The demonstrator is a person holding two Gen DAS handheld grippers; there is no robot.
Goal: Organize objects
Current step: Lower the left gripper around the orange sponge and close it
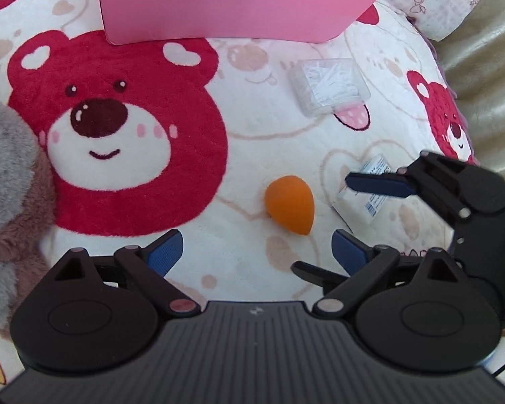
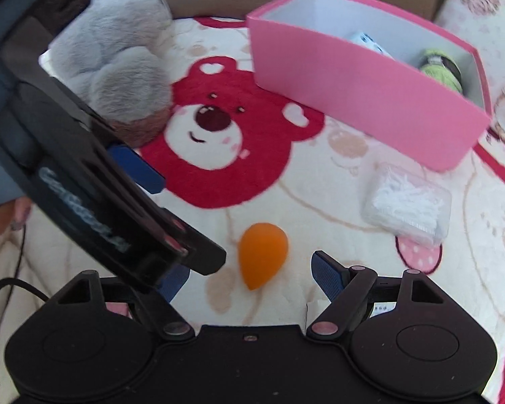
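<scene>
Two grippers over a bear-print blanket (image 1: 252, 141): left gripper (image 1: 257, 249) and right gripper (image 2: 250, 274) both spread wide, gripping nothing. Orange sponge (image 2: 262, 256) lies between them; pink box (image 2: 363, 101) beyond holds, apparently, yarn.

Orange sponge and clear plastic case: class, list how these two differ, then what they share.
The orange sponge is opaque and teardrop-shaped; the clear plastic case is see-through, boxy, with white sticks inside. The sponge lies nearer both grippers; the case lies nearer the pink box. Both rest loose on the bear blanket, outside the box.
</scene>
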